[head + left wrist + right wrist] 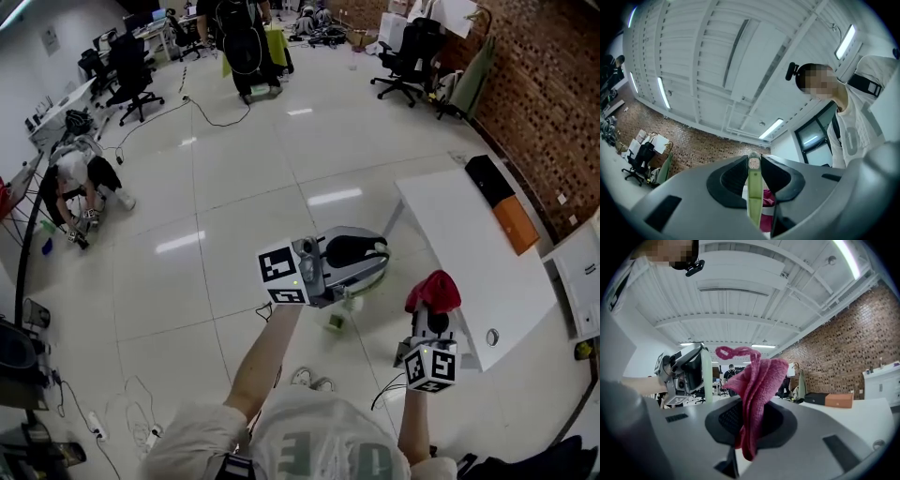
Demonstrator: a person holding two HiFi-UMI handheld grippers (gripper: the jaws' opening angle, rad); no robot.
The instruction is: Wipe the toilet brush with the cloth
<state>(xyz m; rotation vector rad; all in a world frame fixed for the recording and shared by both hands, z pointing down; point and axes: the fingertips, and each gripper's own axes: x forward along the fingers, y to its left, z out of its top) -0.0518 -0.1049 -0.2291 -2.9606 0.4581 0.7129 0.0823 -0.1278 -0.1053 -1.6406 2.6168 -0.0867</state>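
Risk of thin pale green toilet brush handle (754,201) twisting or slipping from narrow pinch of left gripper (753,164) under sideways pressure from red cloth (757,380), bunched in closed right gripper (750,420) nearby, not yet touching

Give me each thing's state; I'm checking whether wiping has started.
Crumpled red fabric cloth: clamped, bunched, sticking up past the jaws.
Pale green plastic toilet brush handle: clamped, not touching the cloth.
Left hand-held gripper: shut on the brush handle.
Right hand-held gripper: shut on the cloth.
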